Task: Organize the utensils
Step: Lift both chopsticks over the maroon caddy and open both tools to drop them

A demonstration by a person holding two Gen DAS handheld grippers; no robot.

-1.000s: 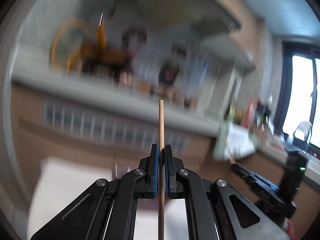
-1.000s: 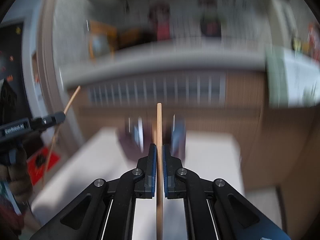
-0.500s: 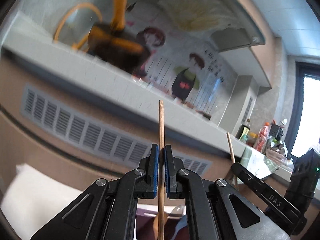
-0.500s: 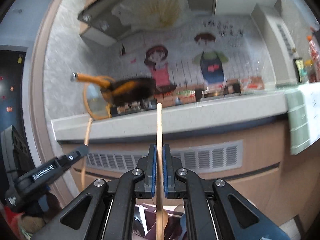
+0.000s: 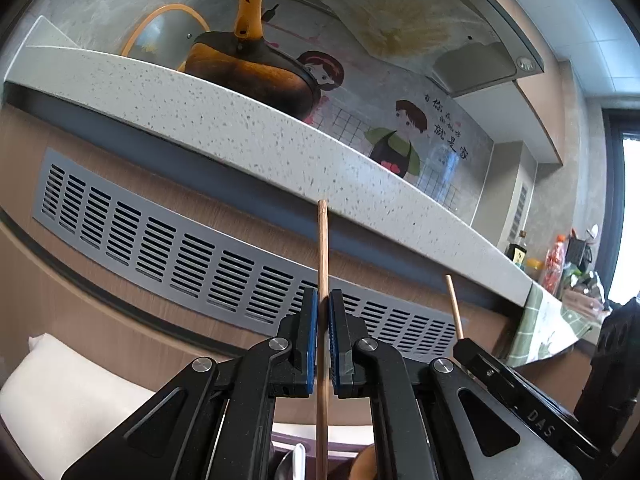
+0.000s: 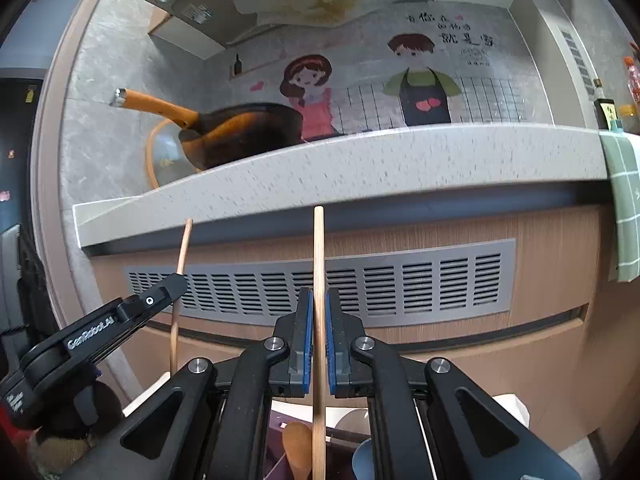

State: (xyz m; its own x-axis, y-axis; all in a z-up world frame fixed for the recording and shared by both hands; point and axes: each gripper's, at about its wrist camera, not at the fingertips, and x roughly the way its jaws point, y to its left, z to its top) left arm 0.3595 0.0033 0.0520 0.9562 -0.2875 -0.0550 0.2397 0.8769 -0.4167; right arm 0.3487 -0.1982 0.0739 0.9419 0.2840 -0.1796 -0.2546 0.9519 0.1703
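The left gripper [image 5: 323,344] is clamped on a wooden chopstick [image 5: 322,264], its blue pads [image 5: 311,344] pressing the stick from both sides. The stick stands upright, its blunt top reaching in front of the speckled countertop edge [image 5: 224,128], and its lower part runs down between the black arms toward a dark purple utensil holder [image 5: 280,446] at the near edge of the view. A white handle [image 5: 298,460] and a wooden spoon bowl [image 5: 366,462] show in that holder.

The right gripper [image 6: 319,344] likewise pinches a second wooden chopstick [image 6: 318,264], upright and centred between its pads. Below it lie a wooden spoon [image 6: 298,452] and a blue utensil [image 6: 362,460] in the purple holder [image 6: 276,440]. In the right wrist view the left gripper appears at the left, near, with its chopstick slightly tilted; in the left wrist view the right gripper sits at the right with its stick poking up.

Far behind, an orange-handled wok [image 6: 240,128] rests on the counter above a grey vent grille [image 6: 420,280], and a green checked towel [image 6: 624,200] hangs at the right.
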